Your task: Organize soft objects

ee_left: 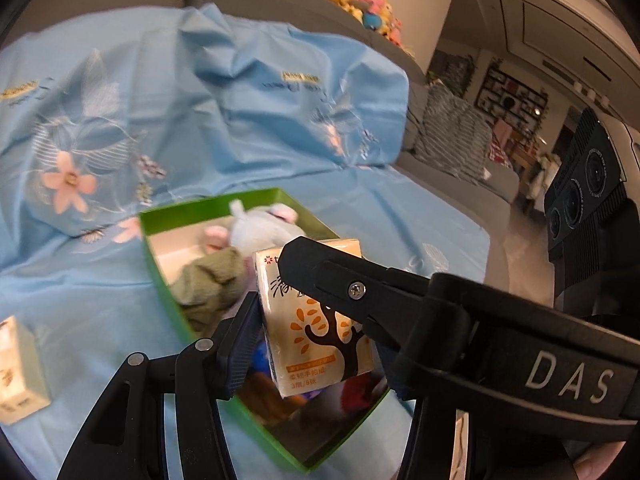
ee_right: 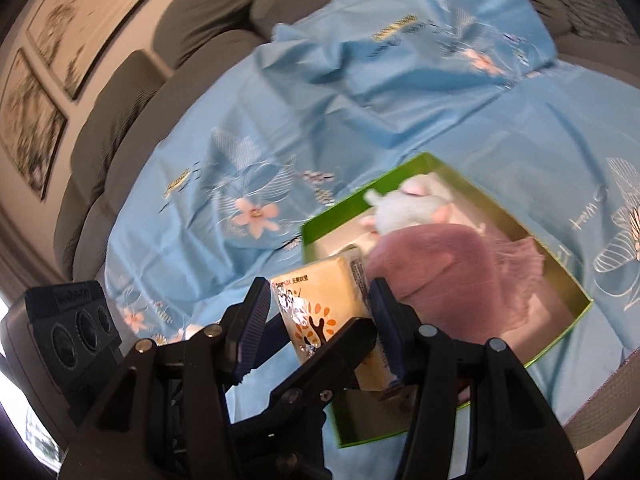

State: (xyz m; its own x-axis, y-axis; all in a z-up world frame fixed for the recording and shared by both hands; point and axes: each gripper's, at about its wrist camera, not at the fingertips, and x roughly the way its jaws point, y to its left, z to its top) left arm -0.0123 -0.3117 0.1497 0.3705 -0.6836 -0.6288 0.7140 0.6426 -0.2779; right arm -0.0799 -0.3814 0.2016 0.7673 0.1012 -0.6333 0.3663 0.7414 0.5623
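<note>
Progress: green box (ee_left: 160, 268) sits on the blue floral sheet (ee_left: 200, 120), which is spread over a grey sofa (ee_right: 120, 128). Box is well stocked: grey plush toy (ee_left: 264, 228) at the far end, olive cloth (ee_left: 212, 280) beside it, pink cloth (ee_right: 448, 276) bunched mid-box, blurred colourful items at the near end. I judge the sorting well past halfway.

In hand: tissue pack (ee_left: 308, 344), tilted, lifted above the near part of the box and not yet set in.

Left to do: second tissue pack (ee_left: 16, 368) lies on the sheet, well apart from the box. Whether the plush pile (ee_left: 360, 4) on the sofa back belongs to the job is unclear.

Fingers:
- right gripper (ee_right: 320, 304) is set narrow, with its pads (ee_right: 382, 320) on either side of the pack — a real clamp, I judge.
- left gripper (ee_left: 324, 332) has one pad (ee_left: 242, 340) touching the pack's edge. The other finger is hidden behind the right gripper's body, so I cannot tell if it is gripping.

Both tools crowd the pack.
</note>
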